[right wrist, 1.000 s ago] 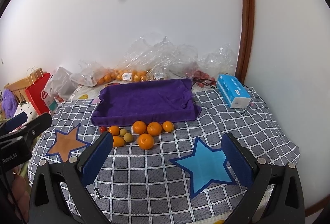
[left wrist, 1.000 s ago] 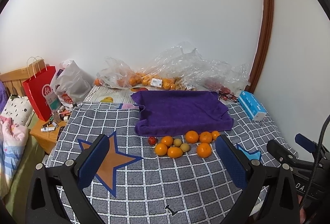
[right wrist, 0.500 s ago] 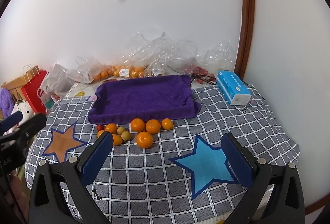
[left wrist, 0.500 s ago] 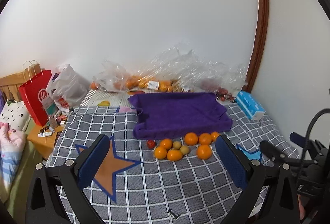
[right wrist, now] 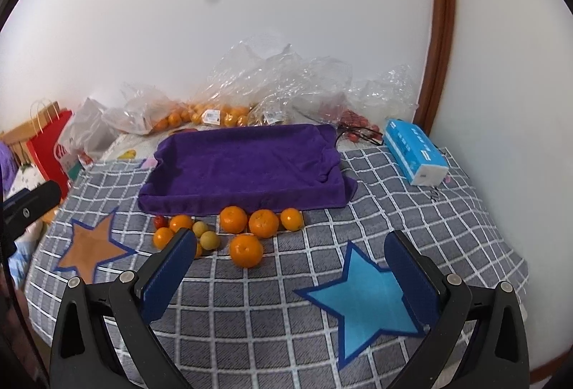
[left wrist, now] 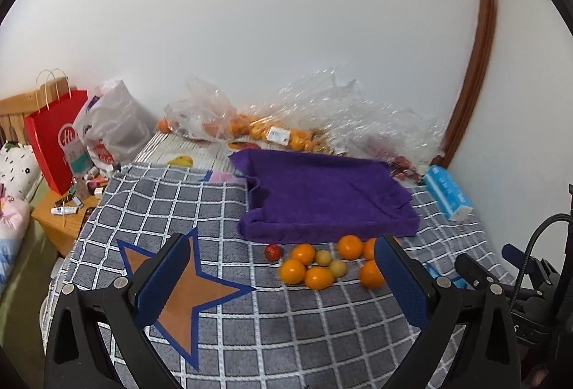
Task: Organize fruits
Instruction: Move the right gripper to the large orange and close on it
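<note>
Several oranges (right wrist: 245, 249) (left wrist: 293, 270), two small yellow-green fruits (right wrist: 209, 240) (left wrist: 337, 268) and one small red fruit (left wrist: 273, 251) (right wrist: 160, 220) lie in a loose cluster on the grey checked cloth (right wrist: 250, 310), just in front of a purple towel-covered tray (right wrist: 243, 167) (left wrist: 322, 195). My left gripper (left wrist: 283, 281) is open and empty, held above the cloth short of the fruits. My right gripper (right wrist: 290, 267) is open and empty, also short of the fruits.
An orange star patch (left wrist: 186, 285) and a blue star patch (right wrist: 365, 299) mark the cloth. Clear plastic bags of oranges (right wrist: 215, 113) lie against the wall behind the tray. A blue tissue pack (right wrist: 415, 152) lies at the right. A red paper bag (left wrist: 53, 142) stands at the left.
Both grippers have risen and tilted a little, so the fruits and tray sit lower in both views. Nothing on the cloth has moved. Both grippers stay open.
</note>
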The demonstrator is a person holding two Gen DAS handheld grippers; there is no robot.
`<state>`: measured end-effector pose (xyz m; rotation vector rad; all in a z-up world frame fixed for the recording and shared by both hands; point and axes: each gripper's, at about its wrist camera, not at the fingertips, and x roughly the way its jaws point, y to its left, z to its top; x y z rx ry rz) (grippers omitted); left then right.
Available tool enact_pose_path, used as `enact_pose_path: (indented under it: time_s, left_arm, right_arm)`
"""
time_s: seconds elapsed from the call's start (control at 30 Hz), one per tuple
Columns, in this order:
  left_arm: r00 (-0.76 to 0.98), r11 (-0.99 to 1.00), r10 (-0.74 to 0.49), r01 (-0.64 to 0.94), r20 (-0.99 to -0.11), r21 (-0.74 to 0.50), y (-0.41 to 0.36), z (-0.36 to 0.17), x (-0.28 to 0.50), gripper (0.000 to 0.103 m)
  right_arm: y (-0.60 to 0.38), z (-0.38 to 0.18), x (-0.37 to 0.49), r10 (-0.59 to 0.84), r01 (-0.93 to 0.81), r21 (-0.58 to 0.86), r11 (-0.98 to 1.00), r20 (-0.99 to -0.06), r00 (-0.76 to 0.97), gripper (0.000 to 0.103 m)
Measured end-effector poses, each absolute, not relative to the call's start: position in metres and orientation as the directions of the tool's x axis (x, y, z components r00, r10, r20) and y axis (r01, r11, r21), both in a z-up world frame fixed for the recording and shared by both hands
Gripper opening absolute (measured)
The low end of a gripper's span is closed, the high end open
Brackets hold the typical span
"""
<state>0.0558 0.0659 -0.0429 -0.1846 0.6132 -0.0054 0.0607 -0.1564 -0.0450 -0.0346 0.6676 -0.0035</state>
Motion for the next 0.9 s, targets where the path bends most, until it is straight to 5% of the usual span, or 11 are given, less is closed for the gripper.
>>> enact_pose_path:
  time_s: [0.43,0.6,0.77,0.9]
  left_arm:
    - [0.751,0.983,0.003,-0.122,-0.660,-0.135,0.104,-0.101,0.103,0.099]
    - [0.714,0.979,-0.003,-0.141,-0.700,-0.149,0.115,-0.123,0.115,0.087]
    - [0.695,0.980,-0.020,-0.128,-0.718,-0.152,0.113,-0.137,0.126,0.086]
    - [0.681,0.978,-0.049,-0.117,-0.731,-0.174,0.110,-0.142,0.136,0.086]
  right_arm:
    - [-0.154,-0.108,0.114,-0.006,-0.063,-0.075,0.995,-0.685,0.728,0.099]
    - [-0.168,-0.134,0.138,0.034,-0.048,0.002,0.999,-0.740,0.672,0.072]
    - [-0.169,-0.149,0.149,0.215,-0.105,0.191,0.976,-0.751,0.624,0.065]
    - [-0.149,-0.154,0.152,0.265,-0.176,0.198,0.964,-0.747,0.609,0.065]
